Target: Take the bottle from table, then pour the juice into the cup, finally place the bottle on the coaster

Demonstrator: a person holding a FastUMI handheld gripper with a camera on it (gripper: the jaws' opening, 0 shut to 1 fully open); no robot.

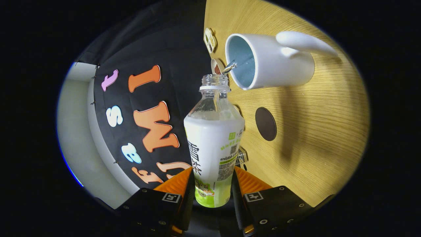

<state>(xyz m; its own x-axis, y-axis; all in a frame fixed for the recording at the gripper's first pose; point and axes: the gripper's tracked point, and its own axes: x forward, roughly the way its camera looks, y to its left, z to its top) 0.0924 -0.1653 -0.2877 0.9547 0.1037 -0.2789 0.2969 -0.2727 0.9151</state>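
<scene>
My gripper [213,184] is shut on an uncapped clear bottle [214,144] with a white and green label, both fingers pressing on its lower body. The view is rolled sideways, so the bottle is tipped over. Its open mouth points at the rim of a white cup [268,62] with a pale blue inside and a white handle. A thin stream of liquid [229,67] runs from the bottle's mouth into the cup. A round dark brown coaster [265,123] lies flat on the wooden table [322,131], beside the bottle and a short way from the cup.
Two small tag-like objects [210,40] lie at the table's edge beyond the cup. A small shiny metal item [241,156] sits on the table close to the bottle's label. The black booth wall and a pale surface lie off the table's edge.
</scene>
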